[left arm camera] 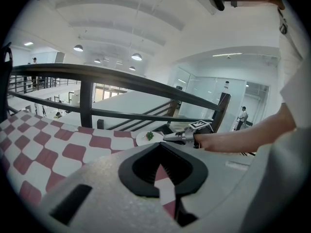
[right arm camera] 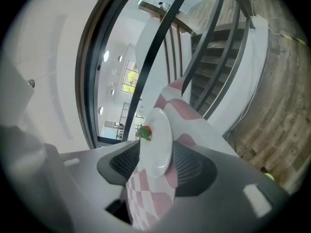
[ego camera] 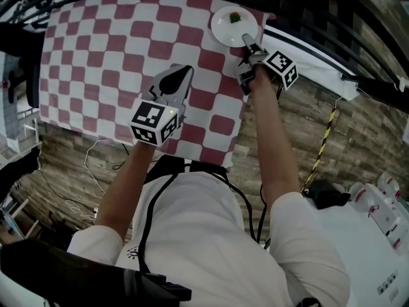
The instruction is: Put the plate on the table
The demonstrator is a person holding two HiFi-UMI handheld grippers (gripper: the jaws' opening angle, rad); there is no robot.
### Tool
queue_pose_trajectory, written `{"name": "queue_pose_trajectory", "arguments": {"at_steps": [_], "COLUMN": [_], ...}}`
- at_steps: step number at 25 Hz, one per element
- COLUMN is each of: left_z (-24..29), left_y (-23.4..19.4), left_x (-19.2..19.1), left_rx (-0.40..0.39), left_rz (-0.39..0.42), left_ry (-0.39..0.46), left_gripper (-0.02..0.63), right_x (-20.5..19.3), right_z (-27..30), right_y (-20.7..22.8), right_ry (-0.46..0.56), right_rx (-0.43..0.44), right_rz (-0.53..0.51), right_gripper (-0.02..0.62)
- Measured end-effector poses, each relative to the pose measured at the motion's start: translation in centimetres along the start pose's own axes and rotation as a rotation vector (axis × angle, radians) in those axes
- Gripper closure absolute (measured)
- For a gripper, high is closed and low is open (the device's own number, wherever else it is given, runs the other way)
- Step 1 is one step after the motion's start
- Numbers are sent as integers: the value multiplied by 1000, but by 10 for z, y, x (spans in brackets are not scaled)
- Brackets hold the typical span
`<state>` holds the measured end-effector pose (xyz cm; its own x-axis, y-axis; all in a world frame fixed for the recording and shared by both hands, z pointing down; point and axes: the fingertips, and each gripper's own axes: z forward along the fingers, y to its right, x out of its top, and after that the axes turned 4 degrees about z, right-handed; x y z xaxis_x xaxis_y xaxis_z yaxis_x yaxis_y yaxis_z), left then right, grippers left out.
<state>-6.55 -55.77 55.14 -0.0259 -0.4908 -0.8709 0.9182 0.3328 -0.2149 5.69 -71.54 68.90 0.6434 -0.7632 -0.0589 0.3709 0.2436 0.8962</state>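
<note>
At the near edge the checked cloth [ego camera: 102, 62] hung over a wood floor [ego camera: 300, 120], and thin cables [ego camera: 96, 165] lay on the floor at the near left. There was one table under that one cloth. Its left half and its middle were bare, which left wide room there.

The left gripper [ego camera: 179, 77] [left arm camera: 163, 166] hovered over the near middle of the cloth. Its jaws stood a little apart and held nothing; only cloth showed through the gap.

Farther and to the right, the right gripper [ego camera: 248, 43] [right arm camera: 158, 161] reached to the far right corner. Its jaws were spread, with the near rim of the plate [ego camera: 220, 29] [right arm camera: 159, 147] between them. The right pad stood clear of the rim, and cloth showed in that gap.

The single plate lay flat on the cloth at that corner, just beside the right edge. It carried one small green and red garnish [ego camera: 236, 18] [right arm camera: 144, 131]. There was little room on its right side.

Just past that edge ran a white board [ego camera: 313, 59]. Beyond the far edge of the table stood a dark rail [left arm camera: 121, 79]. In all there were two grippers.
</note>
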Motion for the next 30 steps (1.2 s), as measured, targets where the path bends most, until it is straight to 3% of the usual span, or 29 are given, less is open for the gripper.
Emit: {"name": "queue_pose_trajectory", "arguments": {"at_steps": [3, 6, 13, 20, 30], "left_z": [-10, -21, -44, -75, -132], "left_y": [1, 1, 10, 28, 56], "left_x": [1, -1, 1, 6, 8], "left_rx": [1, 3, -13, -47, -93], "left_rz": [2, 7, 22, 48, 66], "left_ry": [5, 6, 21, 53, 115], "left_gripper": [598, 600, 598, 598, 598], "right_x": [-3, -7, -17, -51, -113], "right_z": [-7, -16, -49, -96, -180], "right_y": [-1, -1, -7, -23, -67], "right_ry": [9, 15, 50, 47, 70], "right_rx": [17, 27, 76, 135, 261], "right_rz": [-6, -1, -4, -65, -165], "right_gripper": [353, 345, 418, 589, 589]}}
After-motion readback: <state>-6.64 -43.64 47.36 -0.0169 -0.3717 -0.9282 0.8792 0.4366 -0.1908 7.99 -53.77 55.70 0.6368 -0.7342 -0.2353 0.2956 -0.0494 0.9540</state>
